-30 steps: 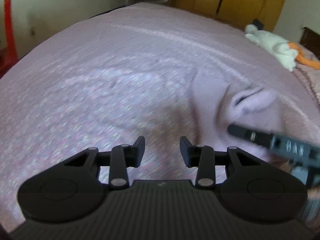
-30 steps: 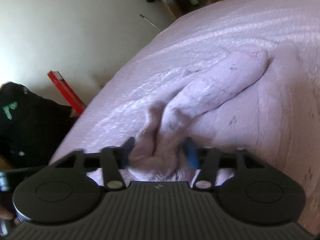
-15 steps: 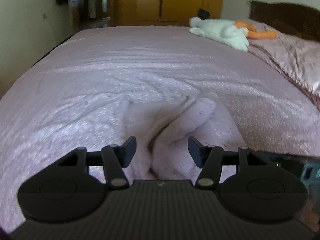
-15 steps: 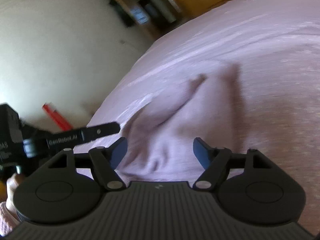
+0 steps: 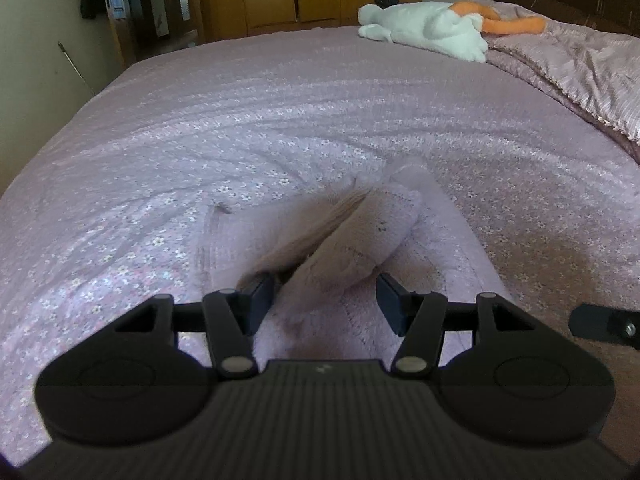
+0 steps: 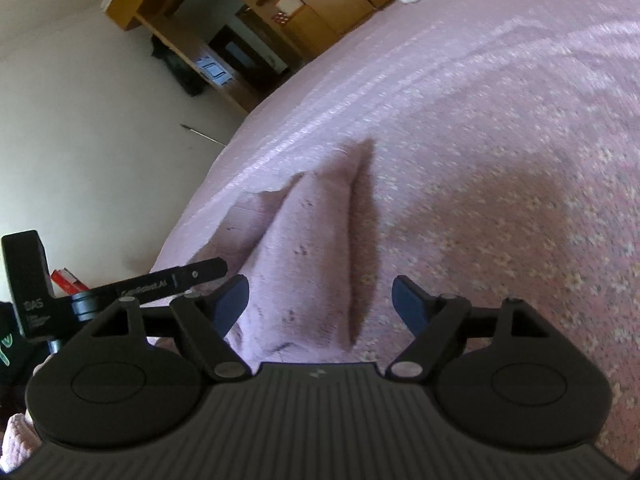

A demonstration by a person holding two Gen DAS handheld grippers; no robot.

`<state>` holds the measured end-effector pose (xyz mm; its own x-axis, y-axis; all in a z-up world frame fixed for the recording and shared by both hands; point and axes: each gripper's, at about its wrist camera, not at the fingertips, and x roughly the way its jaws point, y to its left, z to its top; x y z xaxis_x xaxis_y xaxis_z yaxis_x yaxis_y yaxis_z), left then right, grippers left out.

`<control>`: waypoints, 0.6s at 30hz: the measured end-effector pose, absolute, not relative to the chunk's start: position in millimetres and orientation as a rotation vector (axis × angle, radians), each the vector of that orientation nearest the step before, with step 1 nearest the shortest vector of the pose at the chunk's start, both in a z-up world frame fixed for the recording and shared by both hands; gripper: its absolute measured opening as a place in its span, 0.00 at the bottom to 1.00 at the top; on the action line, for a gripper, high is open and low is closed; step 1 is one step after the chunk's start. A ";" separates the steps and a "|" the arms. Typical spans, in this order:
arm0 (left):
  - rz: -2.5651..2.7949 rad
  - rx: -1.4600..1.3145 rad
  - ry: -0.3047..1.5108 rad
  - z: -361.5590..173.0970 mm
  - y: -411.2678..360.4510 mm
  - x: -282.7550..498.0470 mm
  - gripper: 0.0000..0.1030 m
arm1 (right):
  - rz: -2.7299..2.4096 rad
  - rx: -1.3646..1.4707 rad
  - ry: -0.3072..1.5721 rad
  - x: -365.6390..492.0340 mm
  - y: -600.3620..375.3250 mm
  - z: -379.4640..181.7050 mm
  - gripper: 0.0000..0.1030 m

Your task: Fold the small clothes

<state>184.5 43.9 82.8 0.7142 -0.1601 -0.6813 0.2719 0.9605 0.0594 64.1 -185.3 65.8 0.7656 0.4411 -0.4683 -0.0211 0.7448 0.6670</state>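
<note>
Both sets of jaws stand spread, pinching nothing. Left gripper (image 5: 324,304) low over the bed (image 5: 248,120), with a small pinkish-lilac garment (image 5: 360,236) lying straight ahead and partly between its fingers; a raised fold or sleeve of it runs from near the left finger (image 5: 260,300) up and away toward the far right. Whether that finger touches the cloth, cannot tell. Right gripper (image 6: 320,300) also low, same garment (image 6: 316,248) ahead and a little left of centre between its open fingers, its ridge running lengthwise away from the camera to a peak. Left gripper's finger shows at the left edge of the right wrist view, just beside the cloth, so both tools sit at the near end. Long axis of the ridge points away from both. Judgement: left gripper is marginally better placed, the fold already lying inside its gap; closing there looks the likely next grasp. White soft toy (image 5: 424,28) lies well apart at the far end.
</note>
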 end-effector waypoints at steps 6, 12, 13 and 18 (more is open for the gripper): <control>-0.280 0.109 0.733 68.2 44.5 202.6 0.57 | 0.257 0.729 0.671 65.3 -192.5 51.9 0.82; -0.265 0.097 0.684 58.6 50.8 206.7 0.46 | 0.250 0.745 0.675 67.1 -196.0 45.2 0.82; -0.269 0.099 0.677 57.0 53.1 206.8 0.19 | 0.250 0.749 0.676 67.4 -196.1 44.1 0.82; -0.164 0.054 0.620 62.9 78.9 213.1 0.12 | 0.252 0.760 0.686 70.9 -194.9 38.7 0.82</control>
